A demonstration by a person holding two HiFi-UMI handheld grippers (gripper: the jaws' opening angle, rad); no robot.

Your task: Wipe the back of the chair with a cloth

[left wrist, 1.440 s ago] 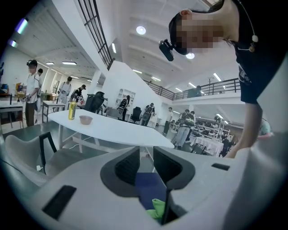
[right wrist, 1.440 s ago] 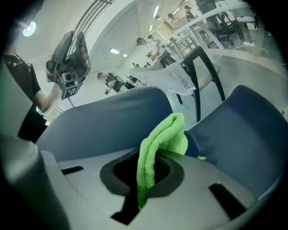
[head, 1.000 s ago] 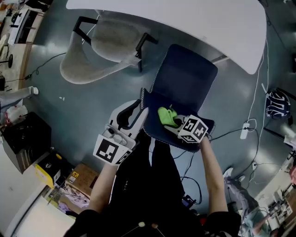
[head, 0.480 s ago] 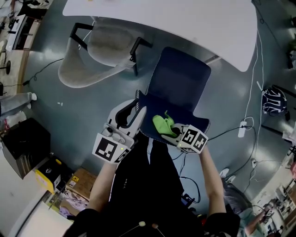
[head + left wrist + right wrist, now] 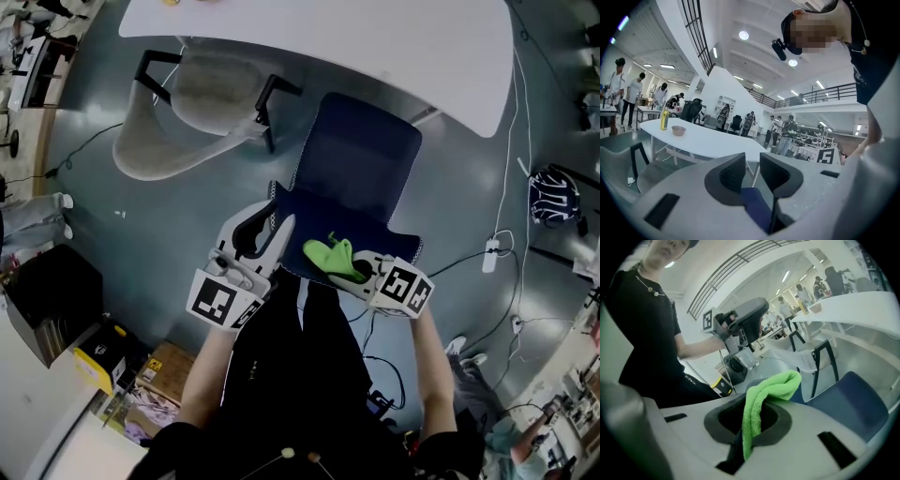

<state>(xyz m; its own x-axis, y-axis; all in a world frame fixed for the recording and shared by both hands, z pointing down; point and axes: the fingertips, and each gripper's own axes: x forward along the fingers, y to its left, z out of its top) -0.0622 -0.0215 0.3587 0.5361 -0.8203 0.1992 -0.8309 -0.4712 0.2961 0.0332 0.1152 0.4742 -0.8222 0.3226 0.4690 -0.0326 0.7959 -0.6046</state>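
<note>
Chair back [image 5: 370, 234], cloth [image 5: 771, 386] between right fingers [image 5: 782, 423]

No legible text, number or brand appears in any view. The marker cubes on the left claw [image 5: 274, 218] and right claw [image 5: 356, 268] carry black-and-white square patterns only, no characters. Small print on the shirt [image 5: 656, 333] and labels on the box [image 5: 171, 362] are too small to read.

- Chair [image 5: 361, 155]: dark blue, padded, upright. The seat points far and the back is nearest the person. The back's left edge sits between the jaws of the left hand-held gripper [image 5: 279, 228].
- Cloth [image 5: 328, 254]: bright green, bunched in a fold. It lies on the back's top edge near the middle, pinched by the right hand-held gripper [image 5: 352, 268].
</note>
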